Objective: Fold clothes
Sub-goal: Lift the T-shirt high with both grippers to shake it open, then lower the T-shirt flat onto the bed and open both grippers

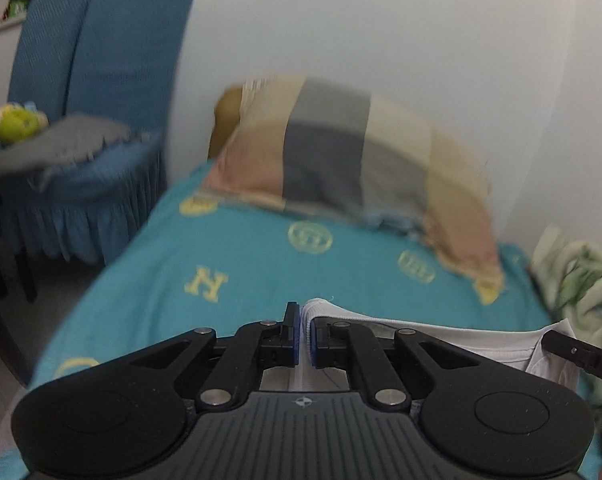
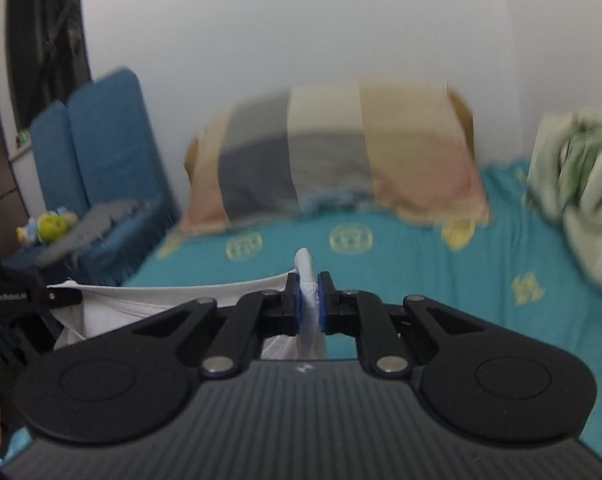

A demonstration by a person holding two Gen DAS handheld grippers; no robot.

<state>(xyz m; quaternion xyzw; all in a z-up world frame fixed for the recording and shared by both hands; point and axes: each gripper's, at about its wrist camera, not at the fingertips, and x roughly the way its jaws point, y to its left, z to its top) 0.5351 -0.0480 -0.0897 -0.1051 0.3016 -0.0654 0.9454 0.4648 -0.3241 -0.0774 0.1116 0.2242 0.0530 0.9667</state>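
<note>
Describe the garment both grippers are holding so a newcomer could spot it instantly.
Start at the bed with the teal sheet printed with yellow emblems. At its near edge, a white garment is stretched between the left gripper and the right gripper, each shut on a bunched edge. It is the only plain white cloth; the patchwork pillow and green-patterned blanket lie farther back.

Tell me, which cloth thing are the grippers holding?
The white garment, pinched by both the left gripper and right gripper. The checked pillow and green blanket lie untouched.
</note>
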